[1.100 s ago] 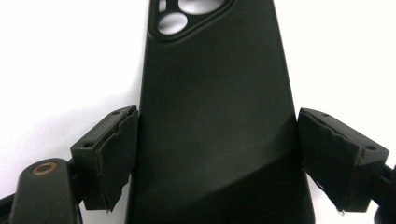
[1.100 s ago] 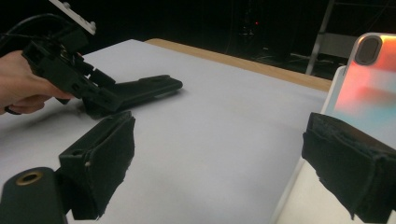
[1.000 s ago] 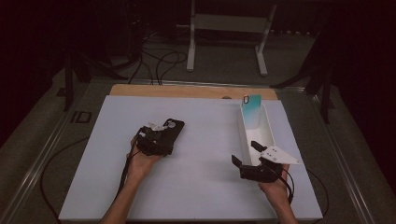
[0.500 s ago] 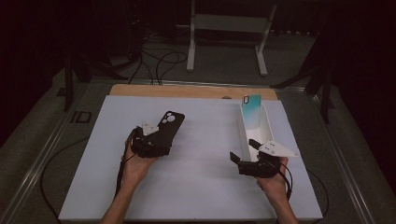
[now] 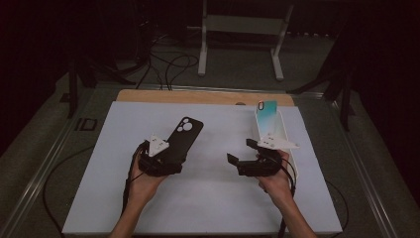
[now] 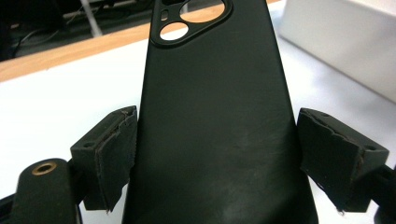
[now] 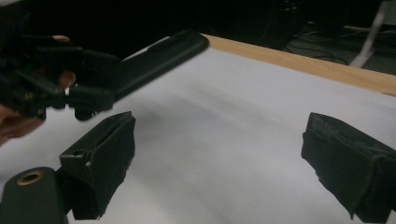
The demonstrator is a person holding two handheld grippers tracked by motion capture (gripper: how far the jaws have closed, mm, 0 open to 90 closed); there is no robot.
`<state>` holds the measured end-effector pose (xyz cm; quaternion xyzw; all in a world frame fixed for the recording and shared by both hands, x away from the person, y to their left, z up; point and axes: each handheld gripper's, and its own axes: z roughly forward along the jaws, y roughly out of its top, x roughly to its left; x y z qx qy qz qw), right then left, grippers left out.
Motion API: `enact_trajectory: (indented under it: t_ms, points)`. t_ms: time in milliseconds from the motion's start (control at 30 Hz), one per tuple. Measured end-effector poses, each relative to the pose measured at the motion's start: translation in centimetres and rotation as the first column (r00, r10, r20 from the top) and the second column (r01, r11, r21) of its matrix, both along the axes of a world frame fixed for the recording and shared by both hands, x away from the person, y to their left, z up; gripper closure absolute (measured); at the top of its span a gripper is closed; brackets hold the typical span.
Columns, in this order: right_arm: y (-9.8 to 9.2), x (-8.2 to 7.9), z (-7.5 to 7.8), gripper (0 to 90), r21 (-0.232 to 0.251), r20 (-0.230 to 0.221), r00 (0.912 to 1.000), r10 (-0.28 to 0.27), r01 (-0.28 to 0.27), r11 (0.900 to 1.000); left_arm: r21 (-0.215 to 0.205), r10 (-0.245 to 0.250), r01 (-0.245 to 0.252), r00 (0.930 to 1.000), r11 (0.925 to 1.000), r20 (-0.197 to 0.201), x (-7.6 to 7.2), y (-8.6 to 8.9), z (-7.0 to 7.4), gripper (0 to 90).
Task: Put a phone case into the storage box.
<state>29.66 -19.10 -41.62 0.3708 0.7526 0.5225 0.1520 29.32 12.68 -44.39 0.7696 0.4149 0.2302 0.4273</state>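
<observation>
Dark floor with cables and a white metal stand lies beyond the white table [image 5: 208, 198], whose far edge shows a strip of bare wood. Taking the black soft-plastic phone case with round camera cut-outs [image 5: 182, 139] as the landmark, the left hand-held gripper [image 5: 161, 161] sits at the case's near end and grasps it: in the left gripper view its two black padded jaws stand on either side of the case [image 6: 210, 116], the left pad against the edge and the right pad at or just off the other edge, so the grip looks moderately wide rather than fully closed. The case seems to be lifted a little clear of the table, tilting away from the person. To the right of the case, well apart from it, the right hand-held gripper [image 5: 242, 158] hovers over bare table with its jaws spread wide and nothing between them, as the right gripper view confirms [image 7: 215, 158]. Farther right of the case stands a long white open box [image 5: 289, 148] with a teal-backed phone [image 5: 267, 111] propped at its far end. Judging by this, the case is picked up, while fetching the phone and fitting it into the case appears not yet done.
</observation>
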Motion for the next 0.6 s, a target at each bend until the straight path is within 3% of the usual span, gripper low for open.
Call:
enact_trajectory:
  t_ms: [267,600]
  points:
    - [2.5,1.8,1.6,9.6,0.032,-0.021,0.9977,0.064,-0.064,0.997,-0.011,-0.054,0.055,0.9976,0.9984,0.044,-1.4,-0.9,1.0,15.6]
    - [4.9,3.4,1.9,13.7,0.089,-0.117,0.986,0.119,-0.109,0.99,-0.057,-0.124,0.129,0.9885,0.99,0.087,-2.5,-1.6,2.2,15.5]
